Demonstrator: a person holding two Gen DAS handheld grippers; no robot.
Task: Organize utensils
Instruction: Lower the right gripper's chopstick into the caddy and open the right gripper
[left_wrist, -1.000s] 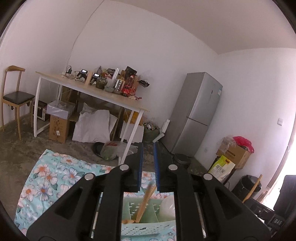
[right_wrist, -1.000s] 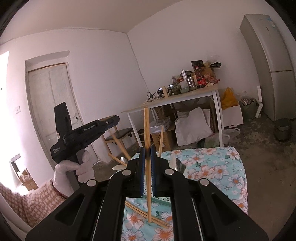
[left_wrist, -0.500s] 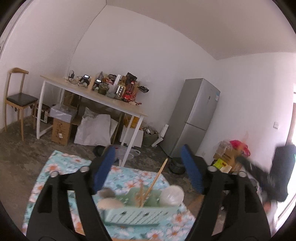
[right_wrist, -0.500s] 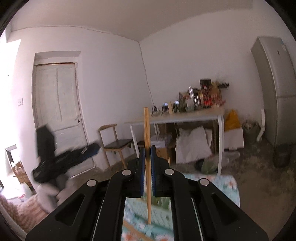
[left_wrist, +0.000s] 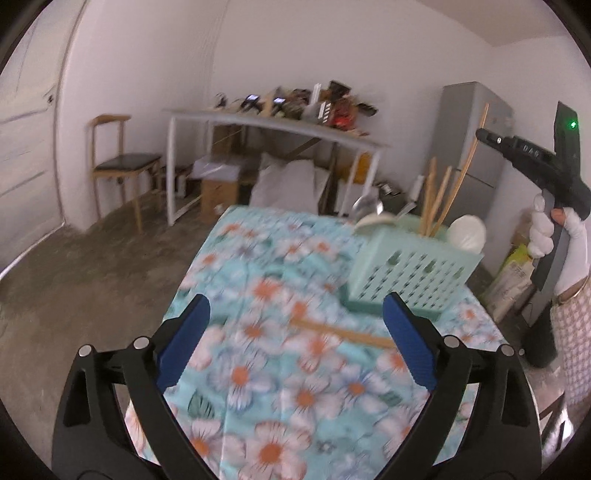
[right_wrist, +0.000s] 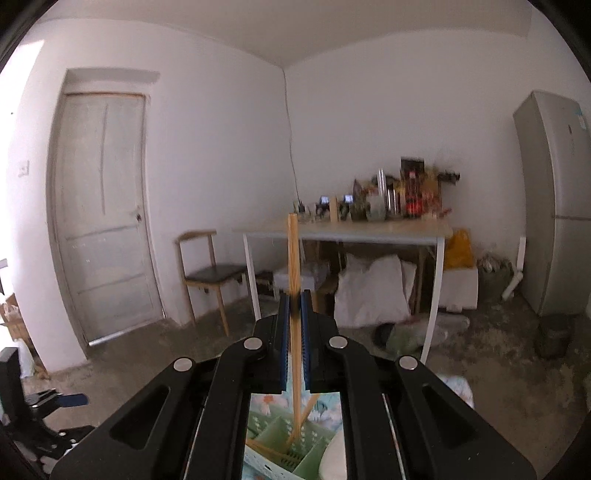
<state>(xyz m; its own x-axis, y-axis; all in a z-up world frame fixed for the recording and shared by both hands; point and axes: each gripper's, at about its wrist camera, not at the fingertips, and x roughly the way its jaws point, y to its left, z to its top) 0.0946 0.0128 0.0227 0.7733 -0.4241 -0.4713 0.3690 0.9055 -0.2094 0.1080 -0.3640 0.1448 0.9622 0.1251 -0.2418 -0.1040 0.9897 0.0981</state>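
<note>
My left gripper (left_wrist: 295, 336) is open and empty, low over the floral tablecloth (left_wrist: 258, 406). A loose wooden chopstick (left_wrist: 340, 334) lies on the cloth between its fingers. Behind it stands the mint green utensil basket (left_wrist: 410, 273) with several chopsticks (left_wrist: 439, 199) and white spoons (left_wrist: 467, 232) upright in it. My right gripper (right_wrist: 294, 314) is shut on a wooden chopstick (right_wrist: 293, 258), held upright above the basket (right_wrist: 280, 435). The right gripper's body (left_wrist: 546, 173) shows at the right of the left wrist view.
A white table (left_wrist: 280, 127) cluttered with bottles and gadgets stands against the far wall. A wooden chair (left_wrist: 122, 162) is left of it, a grey fridge (left_wrist: 476, 147) to the right. Boxes and bags lie under the table. A door (right_wrist: 103, 214) is on the left wall.
My left gripper has opened and dropped down toward the cloth and the loose chopstick. My right gripper has carried its chopstick over the basket.
</note>
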